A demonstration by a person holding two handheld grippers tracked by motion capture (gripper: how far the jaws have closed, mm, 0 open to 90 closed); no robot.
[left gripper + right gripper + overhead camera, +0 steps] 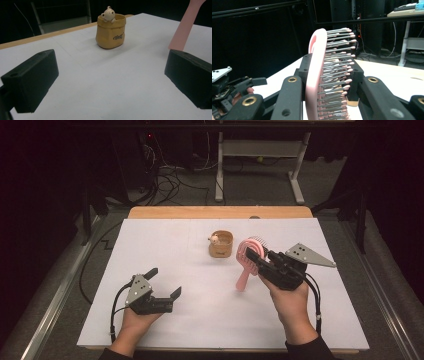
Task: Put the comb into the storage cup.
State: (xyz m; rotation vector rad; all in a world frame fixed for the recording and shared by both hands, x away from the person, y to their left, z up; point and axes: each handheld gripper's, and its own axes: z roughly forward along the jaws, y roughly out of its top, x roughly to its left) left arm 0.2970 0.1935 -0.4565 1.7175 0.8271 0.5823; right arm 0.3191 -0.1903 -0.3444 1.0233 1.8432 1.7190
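A pink hairbrush [243,277] hangs above the white sheet with its handle pointing down toward the table. My right gripper [253,254] is shut on its bristled head; in the right gripper view the jaws clamp the pink head [315,75] from both sides, bristles facing right. A yellow-brown pot [220,245] with a small cream figure [108,14] at its rim stands mid-table, just left of the brush. My left gripper [165,282] rests low at the near left, open, with nothing between its jaws. In the left gripper view the pot [111,31] stands beyond the gripper [110,75], and the brush handle [183,27] shows at upper right.
A white sheet [200,320] covers the wooden table [220,212]. Behind the table stand a desk frame [300,170] and loose cables [170,180] on the floor. Dark surroundings flank both sides.
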